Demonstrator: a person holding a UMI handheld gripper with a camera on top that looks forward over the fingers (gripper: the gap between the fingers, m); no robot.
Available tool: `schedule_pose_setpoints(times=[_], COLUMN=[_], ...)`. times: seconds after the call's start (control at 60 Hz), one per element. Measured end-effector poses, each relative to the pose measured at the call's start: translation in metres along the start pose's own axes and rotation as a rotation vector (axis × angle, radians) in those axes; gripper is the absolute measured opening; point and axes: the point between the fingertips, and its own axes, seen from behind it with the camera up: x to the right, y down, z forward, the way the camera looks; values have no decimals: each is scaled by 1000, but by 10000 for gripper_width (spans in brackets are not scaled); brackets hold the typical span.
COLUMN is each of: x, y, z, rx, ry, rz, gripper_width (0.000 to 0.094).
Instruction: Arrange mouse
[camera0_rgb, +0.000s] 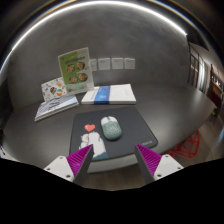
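A pale grey-green mouse (110, 127) lies on a dark mouse mat (130, 133) on the table, a little beyond my fingers and between their lines. My gripper (113, 160) is open and empty, with the magenta pads (80, 160) wide apart over the mat's near edge. A small red item (90, 127) and a white card (97, 147) lie on the mat left of the mouse, the card close to my left finger.
A stand-up leaflet (73, 66) and a magazine (56, 103) lie at the back left. A white and blue book (109, 95) lies behind the mat. A wall with papers (110, 63) closes the back. Red and white items (190, 148) lie at the right.
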Motion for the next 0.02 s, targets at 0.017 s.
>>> schedule_pose_setpoints(times=[0.017], x=[3], y=[4], z=[-5], rx=[0], ry=[6], rz=[6], gripper_width=[850])
